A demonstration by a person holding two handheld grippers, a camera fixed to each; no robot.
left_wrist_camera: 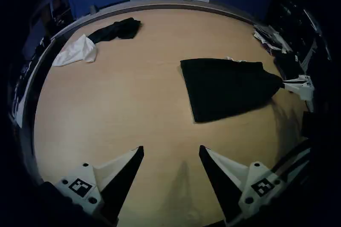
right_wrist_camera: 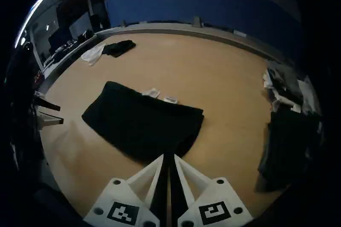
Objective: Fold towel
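A black towel [left_wrist_camera: 226,86] lies flat on the wooden table [left_wrist_camera: 128,99], folded over, with one corner drawn out to a point. My right gripper [right_wrist_camera: 169,157] is shut on that corner of the towel [right_wrist_camera: 140,124], its fingers nearly together at the near edge. In the left gripper view the right gripper [left_wrist_camera: 286,83] shows at the far right, pinching the towel's tip. My left gripper [left_wrist_camera: 170,149] hangs open over bare table, well short of the towel and holding nothing. It appears small at the left edge of the right gripper view as the left gripper [right_wrist_camera: 57,114].
A white cloth [left_wrist_camera: 76,50] and a dark garment [left_wrist_camera: 117,29] lie at the table's far left corner. Two small white tags [right_wrist_camera: 151,93] poke out at the towel's far edge. Piles of dark and light clothes [right_wrist_camera: 283,142] sit along the right side. A blue partition [right_wrist_camera: 204,3] runs behind the table.
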